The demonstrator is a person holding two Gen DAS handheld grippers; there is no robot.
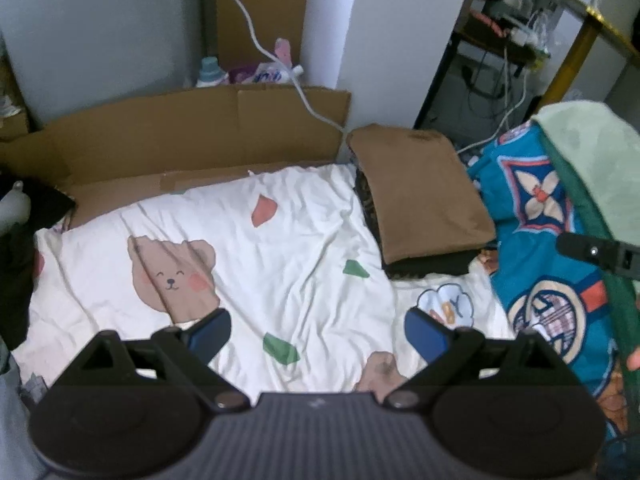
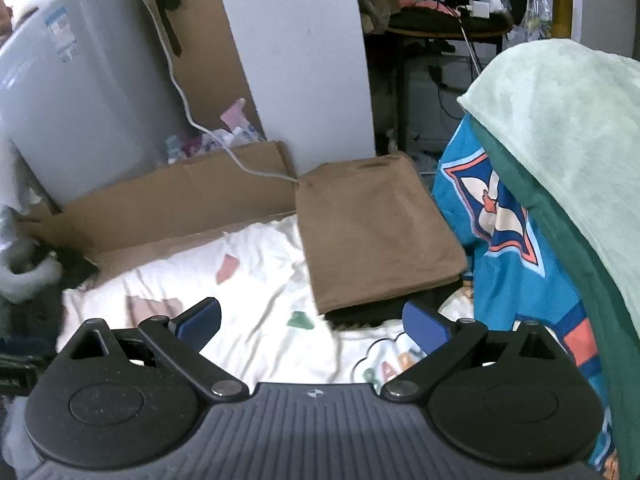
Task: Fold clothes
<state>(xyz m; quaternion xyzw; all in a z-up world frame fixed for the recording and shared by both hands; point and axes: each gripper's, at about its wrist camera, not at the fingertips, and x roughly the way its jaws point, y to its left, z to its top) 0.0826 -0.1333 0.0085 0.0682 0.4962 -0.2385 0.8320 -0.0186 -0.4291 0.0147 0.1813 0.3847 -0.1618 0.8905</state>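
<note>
Hovering with my left gripper and right gripper both spread wide and empty, I judge the brown folded garment done, stacked at the bedsheet edge, so next I must pick another piece.

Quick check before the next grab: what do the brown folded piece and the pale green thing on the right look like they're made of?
Brown folded garment: smooth matte woven or knit fabric, probably cotton; flat with crisp edges. Pale green blanket: plush fleece by its fuzzy, mottled nap.
</note>
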